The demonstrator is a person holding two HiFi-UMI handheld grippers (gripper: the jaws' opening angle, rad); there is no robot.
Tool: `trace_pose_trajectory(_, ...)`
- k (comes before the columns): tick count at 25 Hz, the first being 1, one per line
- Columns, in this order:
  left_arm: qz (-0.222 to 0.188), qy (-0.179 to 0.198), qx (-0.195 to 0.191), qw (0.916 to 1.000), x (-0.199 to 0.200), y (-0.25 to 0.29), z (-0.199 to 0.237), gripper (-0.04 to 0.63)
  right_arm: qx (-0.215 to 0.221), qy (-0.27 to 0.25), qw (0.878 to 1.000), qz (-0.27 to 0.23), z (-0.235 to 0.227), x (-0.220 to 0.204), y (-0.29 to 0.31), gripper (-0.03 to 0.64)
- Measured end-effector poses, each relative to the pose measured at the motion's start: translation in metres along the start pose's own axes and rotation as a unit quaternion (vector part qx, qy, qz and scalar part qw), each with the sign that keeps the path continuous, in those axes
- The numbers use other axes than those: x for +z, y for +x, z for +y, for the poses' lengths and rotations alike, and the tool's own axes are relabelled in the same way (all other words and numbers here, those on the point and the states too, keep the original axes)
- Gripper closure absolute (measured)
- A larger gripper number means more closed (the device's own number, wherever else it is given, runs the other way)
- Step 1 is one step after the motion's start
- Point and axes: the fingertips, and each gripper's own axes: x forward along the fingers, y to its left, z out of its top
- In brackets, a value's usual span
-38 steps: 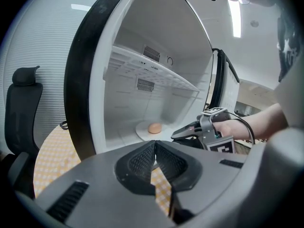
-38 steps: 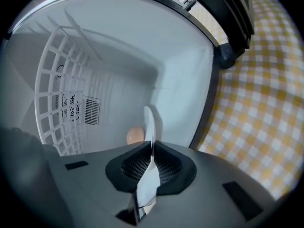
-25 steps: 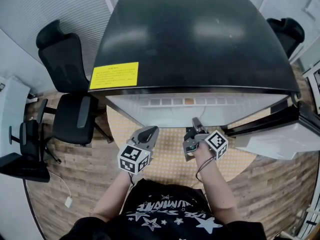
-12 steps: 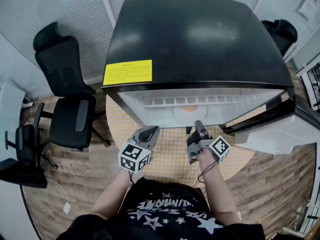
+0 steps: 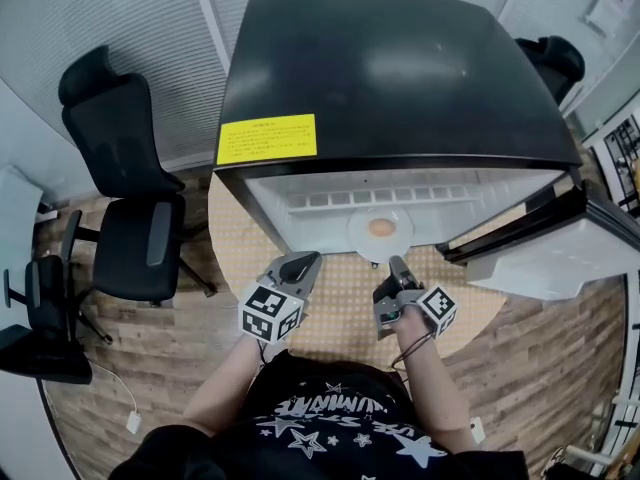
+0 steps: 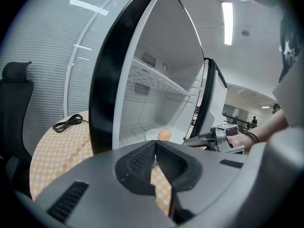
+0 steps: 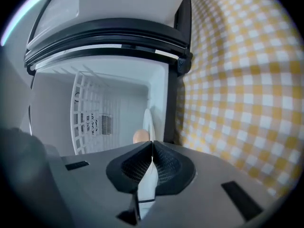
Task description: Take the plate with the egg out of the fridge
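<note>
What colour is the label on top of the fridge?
The label is yellow; the head view shows it best.

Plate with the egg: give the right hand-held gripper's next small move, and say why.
Probably pull the plate straight out toward the person, held level. The right hand-held gripper is shut on its near rim, the plate lies inside the open fridge, and the egg on it could roll.

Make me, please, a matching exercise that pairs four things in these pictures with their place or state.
Things:
1 egg
2 plate
3 left gripper
4 sticker

Place or state:
A shut, empty
B on the fridge top
C rim clamped by the right gripper
D on the plate

Pairs: 1-D, 2-C, 3-A, 4-B
</note>
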Motion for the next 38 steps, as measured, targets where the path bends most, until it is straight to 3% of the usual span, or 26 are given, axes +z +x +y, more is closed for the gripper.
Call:
trace_pose_trajectory(7, 0.007, 0.0, -0.006, 1.0, -0.006, 0.004, -0.004, 0.588, 0.0, 0.03, 1.0, -0.003, -0.01, 0.0, 0.001, 0.583)
trace_pose_trajectory(21, 0.013, 0.001, -0.002, 0.9999, -0.008, -0.002, -0.001, 0.588, 0.014, -0.005, 1.0, -0.003, -0.004, 0.001, 0.014, 0.584)
trace_pose_trajectory(33, 0.007, 0.026, -0.057, 0.998, -0.006, -0.003, -0.012, 0.588, 0.04, -0.002, 0.999, -0.031, 0.014, -0.008, -0.024, 0.584)
trace_pose_trajectory(38, -0.006, 0.031, -0.052, 0.9982, 0.002, -0.002, -0.02, 0.588, 0.059, -0.01, 0.998, -0.02, 0.031, -0.009, -0.036, 0.584)
